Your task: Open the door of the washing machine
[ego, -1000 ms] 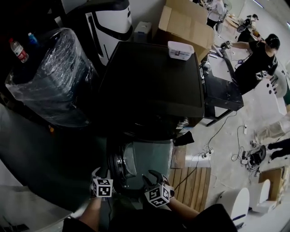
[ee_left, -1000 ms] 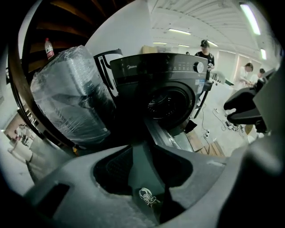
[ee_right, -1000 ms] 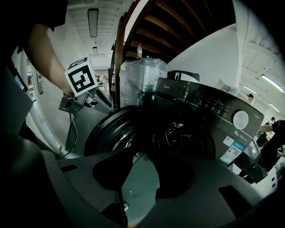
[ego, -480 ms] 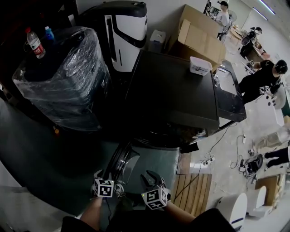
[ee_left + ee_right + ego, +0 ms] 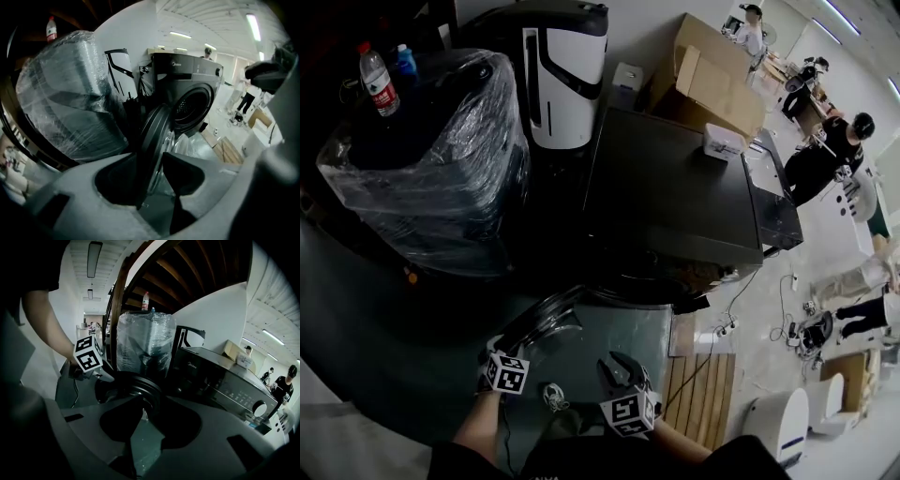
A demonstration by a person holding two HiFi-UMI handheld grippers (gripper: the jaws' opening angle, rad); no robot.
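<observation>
The black front-load washing machine stands in the middle of the head view. Its round door is swung wide open to the left, and the drum mouth is uncovered. My left gripper is at the door's free edge. In the left gripper view the door rim runs down between the jaws of the left gripper, which are opening, and the pads do not press on it. My right gripper hangs in front of the machine, open with nothing in it. In the right gripper view, past the right gripper, are the door and the left gripper.
A plastic-wrapped appliance with a water bottle on top stands left of the machine. Behind it is a white-and-black unit, with cardboard boxes farther right. A wooden pallet and cables lie at right. People work farther off.
The door has swung further open toward the left. My left gripper went left with its edge. The right gripper drew back slightly from the door.
</observation>
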